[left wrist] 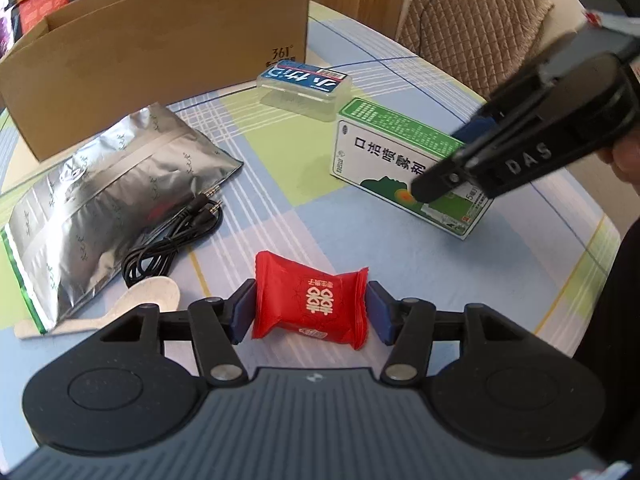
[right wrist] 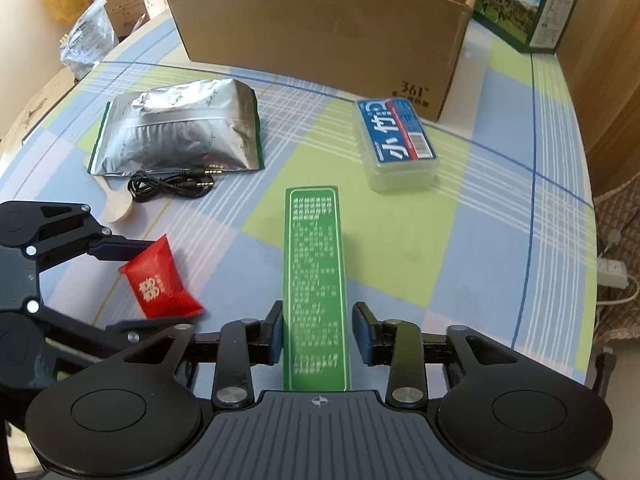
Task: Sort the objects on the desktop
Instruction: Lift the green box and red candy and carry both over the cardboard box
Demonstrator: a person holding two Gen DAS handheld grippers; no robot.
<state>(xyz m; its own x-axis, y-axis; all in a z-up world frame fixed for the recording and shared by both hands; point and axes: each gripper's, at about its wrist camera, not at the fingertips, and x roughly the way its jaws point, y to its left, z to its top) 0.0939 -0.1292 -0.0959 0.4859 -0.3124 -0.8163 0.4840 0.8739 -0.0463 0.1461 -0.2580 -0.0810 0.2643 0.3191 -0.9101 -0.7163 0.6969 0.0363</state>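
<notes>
A red candy packet (left wrist: 310,306) lies on the checked tablecloth between the blue pads of my left gripper (left wrist: 310,304), which is open; the left pad (left wrist: 244,308) is at its edge. In the right wrist view the same packet (right wrist: 160,284) sits between the left gripper's fingers (right wrist: 120,249). A green and white medicine box (left wrist: 384,152) lies flat at the right. My right gripper (right wrist: 318,320) is open and straddles that box (right wrist: 314,260), with its left pad touching and a small gap at its right pad. The right gripper (left wrist: 440,184) hovers over the box's near end.
An open cardboard box (right wrist: 320,32) stands at the back. A clear plastic case with a blue label (right wrist: 400,148), a silver foil pouch (right wrist: 180,132), a black audio cable (right wrist: 172,186) and a pale spoon (right wrist: 120,208) lie on the table. A chair (left wrist: 472,12) stands beyond the table's edge.
</notes>
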